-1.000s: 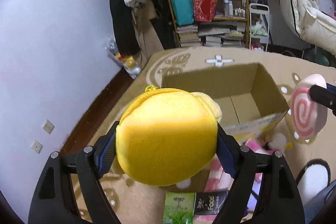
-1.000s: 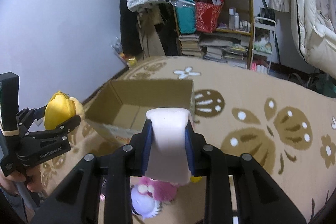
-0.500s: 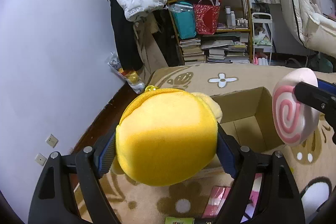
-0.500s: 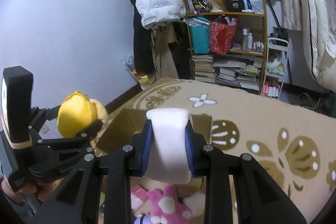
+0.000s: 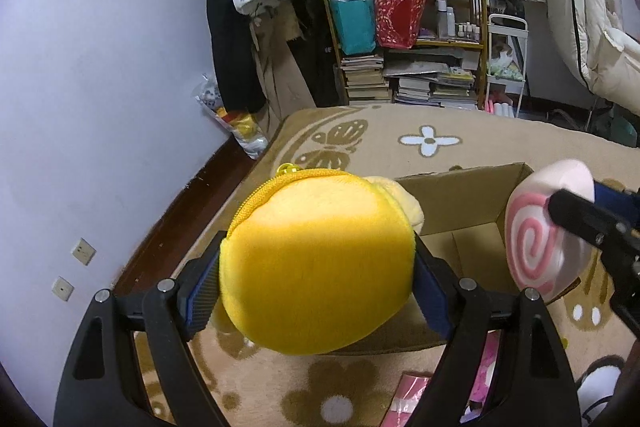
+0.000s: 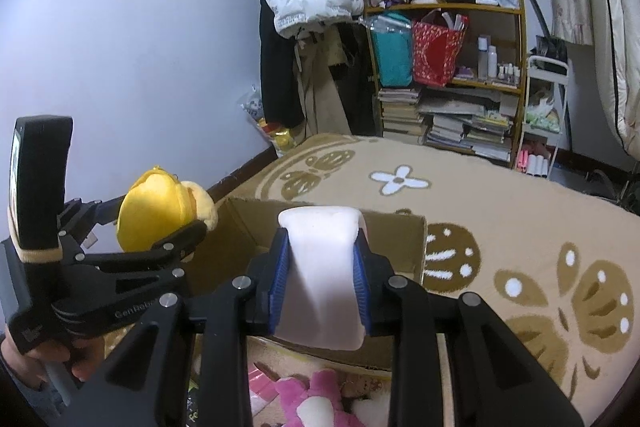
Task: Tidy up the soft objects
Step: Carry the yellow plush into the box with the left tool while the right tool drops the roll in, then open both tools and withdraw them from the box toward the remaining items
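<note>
Left wrist showed you clamped the pouch [image 5: 316,267] in the left gripper [image 5: 316,279] and the swirl cushion [image 5: 536,247] in the right gripper [image 6: 318,279], both above the box [image 5: 460,203] for dropping in.

Home bedroom, cluttered bookshelf [image 5: 408,39], patterned rug [image 6: 500,211]
</note>
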Demonstrator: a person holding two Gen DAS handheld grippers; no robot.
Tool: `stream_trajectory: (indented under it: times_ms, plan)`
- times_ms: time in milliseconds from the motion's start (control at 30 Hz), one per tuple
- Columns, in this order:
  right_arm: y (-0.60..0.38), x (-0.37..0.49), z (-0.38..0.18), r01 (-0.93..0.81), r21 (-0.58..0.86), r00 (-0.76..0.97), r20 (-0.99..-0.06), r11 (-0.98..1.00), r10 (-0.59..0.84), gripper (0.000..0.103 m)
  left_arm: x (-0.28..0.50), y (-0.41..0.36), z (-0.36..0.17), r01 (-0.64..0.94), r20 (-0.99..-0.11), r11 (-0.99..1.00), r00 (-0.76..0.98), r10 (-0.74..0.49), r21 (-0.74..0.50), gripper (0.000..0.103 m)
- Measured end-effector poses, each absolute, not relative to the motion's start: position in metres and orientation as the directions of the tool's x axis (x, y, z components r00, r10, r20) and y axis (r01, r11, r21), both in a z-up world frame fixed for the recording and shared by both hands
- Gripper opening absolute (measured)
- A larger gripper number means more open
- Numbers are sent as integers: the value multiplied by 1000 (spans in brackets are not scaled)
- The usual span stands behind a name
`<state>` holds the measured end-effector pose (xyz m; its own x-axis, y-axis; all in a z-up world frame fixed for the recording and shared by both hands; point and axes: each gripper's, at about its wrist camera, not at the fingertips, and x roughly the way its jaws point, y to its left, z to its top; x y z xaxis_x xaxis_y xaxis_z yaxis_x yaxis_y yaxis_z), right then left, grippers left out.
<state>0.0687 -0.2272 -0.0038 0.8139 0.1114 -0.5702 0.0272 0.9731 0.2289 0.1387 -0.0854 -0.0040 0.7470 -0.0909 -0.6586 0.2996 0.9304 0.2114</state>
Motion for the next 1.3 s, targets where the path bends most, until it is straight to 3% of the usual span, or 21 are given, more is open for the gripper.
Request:
stream_trajectory:
  times_ms: [500,600,700,767,967,1300]
  plan:
    - [-239,80,-31,41,248,788,-603,968,121,39,155,-87,-19,287,-689,930,723,-53,228,88]
    - [-240,80,-32,36,255,788,-601,966,130,41,153,-83,-15,279,-680,932,731,-49,232,96]
    - [-241,79,-32,33,260,793,-595,965,133,53,149,-79,-8,248,-651,936,759,-27,250,101]
    - [-242,75,-28,35,272,807,-575,962,133,69,147,-77,-5,238,-644,934,765,-12,265,103]
    - [-242,67,-21,50,274,815,-567,960,119,83,140,-67,1,228,-655,939,755,-5,256,103]
    - [-237,43,-16,72,276,792,-600,958,114,85,118,-39,5,228,-713,956,700,-29,185,103]
